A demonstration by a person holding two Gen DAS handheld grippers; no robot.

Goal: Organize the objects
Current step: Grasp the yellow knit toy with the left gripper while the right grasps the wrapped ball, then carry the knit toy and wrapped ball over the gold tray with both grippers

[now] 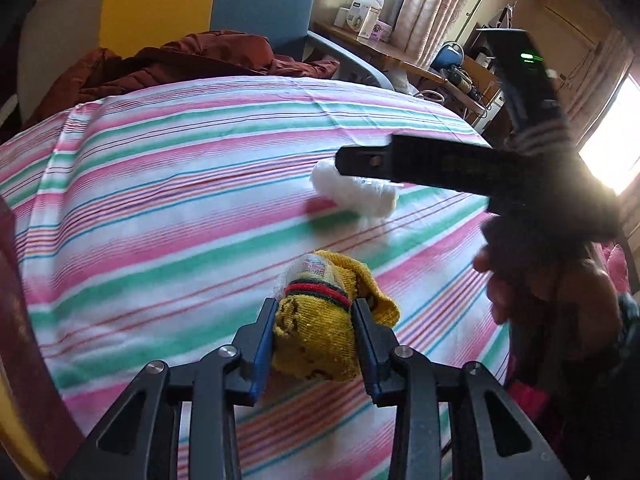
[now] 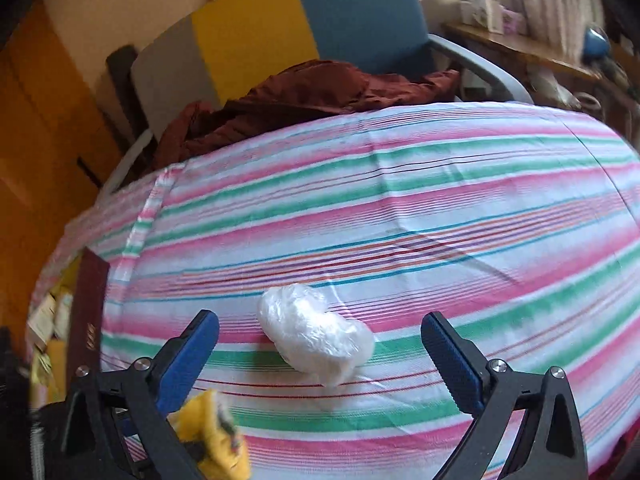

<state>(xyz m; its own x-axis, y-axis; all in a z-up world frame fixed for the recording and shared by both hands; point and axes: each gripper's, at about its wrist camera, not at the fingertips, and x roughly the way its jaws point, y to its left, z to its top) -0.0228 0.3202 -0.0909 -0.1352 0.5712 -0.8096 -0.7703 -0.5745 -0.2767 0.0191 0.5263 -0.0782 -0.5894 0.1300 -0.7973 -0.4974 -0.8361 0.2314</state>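
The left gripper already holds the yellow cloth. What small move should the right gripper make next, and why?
Probably lower the right gripper a little and close it on the white plastic bundle. Its jaws stand wide open on either side of the bundle, which lies loose on the striped sheet.

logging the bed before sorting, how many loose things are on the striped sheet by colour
yellow: 1, the yellow sock bundle, gripped by the left tool
white: 1, the white plastic-wrapped wad, lying between the open right tool fingers
dark red: 1, the dark red cloth heap at the far edge
total: 3
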